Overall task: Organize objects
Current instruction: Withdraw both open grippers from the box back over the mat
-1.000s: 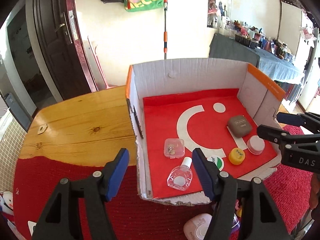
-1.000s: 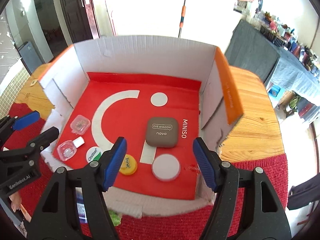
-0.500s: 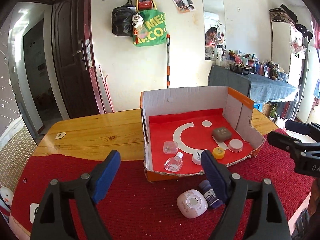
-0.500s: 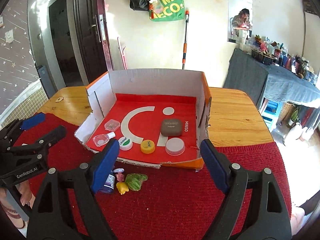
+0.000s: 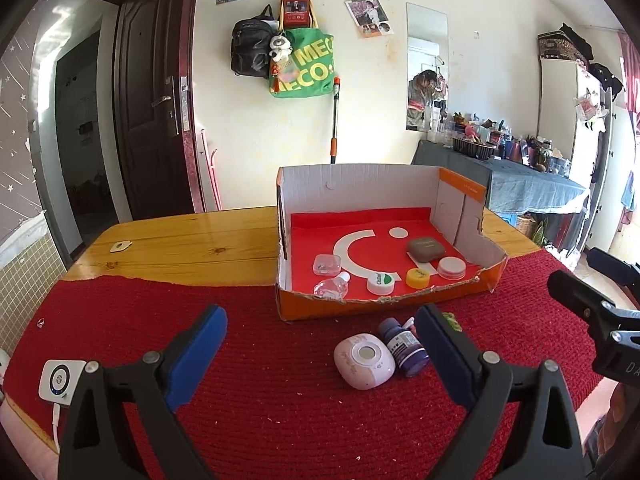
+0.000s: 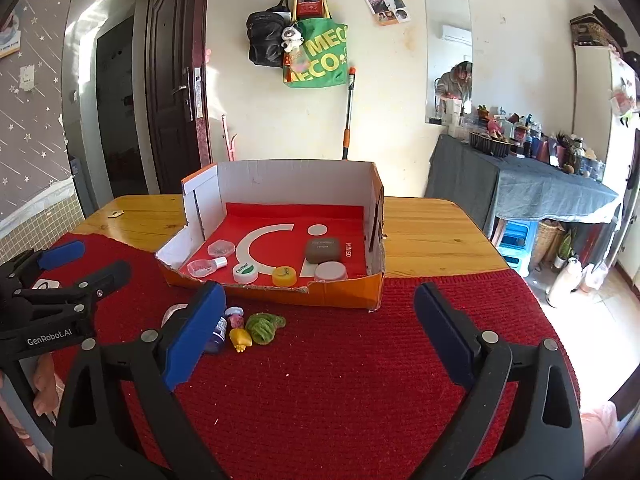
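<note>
Left wrist view shows your left gripper (image 5: pixel 322 356) and right gripper (image 6: pixel 318 334) empty, jaws opening, aimed at the bottle (image 5: pixel 401 345) and pink case (image 5: pixel 365 361) lying outside the box (image 5: pixel 384 305), probably for packing.

Bright daylight from right; fisheye-curved, vignetted edges.

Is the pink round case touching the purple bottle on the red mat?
Touching. The left wrist view shows the pink round case pressed against the purple bottle, with no mat visible between them.
</note>
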Tool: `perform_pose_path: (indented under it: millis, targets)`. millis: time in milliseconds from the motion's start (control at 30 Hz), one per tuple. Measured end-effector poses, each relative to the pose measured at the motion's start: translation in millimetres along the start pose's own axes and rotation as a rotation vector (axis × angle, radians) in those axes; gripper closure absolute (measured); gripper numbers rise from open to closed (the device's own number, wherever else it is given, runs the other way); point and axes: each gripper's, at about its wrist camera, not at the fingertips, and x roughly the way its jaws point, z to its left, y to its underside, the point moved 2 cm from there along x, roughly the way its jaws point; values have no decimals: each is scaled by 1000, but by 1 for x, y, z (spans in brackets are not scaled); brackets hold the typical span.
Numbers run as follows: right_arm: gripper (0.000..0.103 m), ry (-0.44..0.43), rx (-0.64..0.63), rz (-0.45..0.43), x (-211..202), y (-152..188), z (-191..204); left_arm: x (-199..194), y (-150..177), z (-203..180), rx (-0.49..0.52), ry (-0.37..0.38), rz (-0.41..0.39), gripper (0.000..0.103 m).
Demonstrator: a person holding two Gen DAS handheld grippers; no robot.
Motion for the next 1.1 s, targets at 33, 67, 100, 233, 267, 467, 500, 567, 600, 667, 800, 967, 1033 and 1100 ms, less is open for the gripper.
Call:
perform_pose_path:
  millis: [33,67,100,233,267,467,500,567,600,667,800,967,1033,1100]
  targets:
    - [6,7,-4,-9,0,3,2,1,4,0,4,-10,0,6]
    - [6,19,-5,-27,-1,7,3,2,7,0,6,-17,2,6]
    - [6,35,-6,-45,-2,10,4,4,12,1,3,-18,12,6]
    - [4,36,-14,-42,2,25,6,12,27,4,-33,20,57,6]
    - [4,27,-7,-32,5,29,7,14,31,4,-41,27,67,6]
    - [4,7,41,30,22,54,4,24,50,5,-50,26,113,5]
    - [4,10,48,40,25,58,3,26,53,5,-48,25,124,5]
    - [4,8,61,64,30,64,1,29,57,6,-53,29,139,5]
    - [4,6,69,78,32,66,-1,30,58,6,-53,30,144,5]
    - [4,1,86,97,36,70,-4,33,60,7,-50,26,152,5]
    - [4,-3,104,126,41,75,-8,36,62,7,-55,26,165,5]
    - [4,0,105,137,42,78,-9,38,64,9,-64,32,177,5]
    - [4,0,105,138,42,78,-9,40,65,10,-66,33,186,5]
    - [4,2,102,145,43,79,-9,42,65,10,-71,39,195,5]
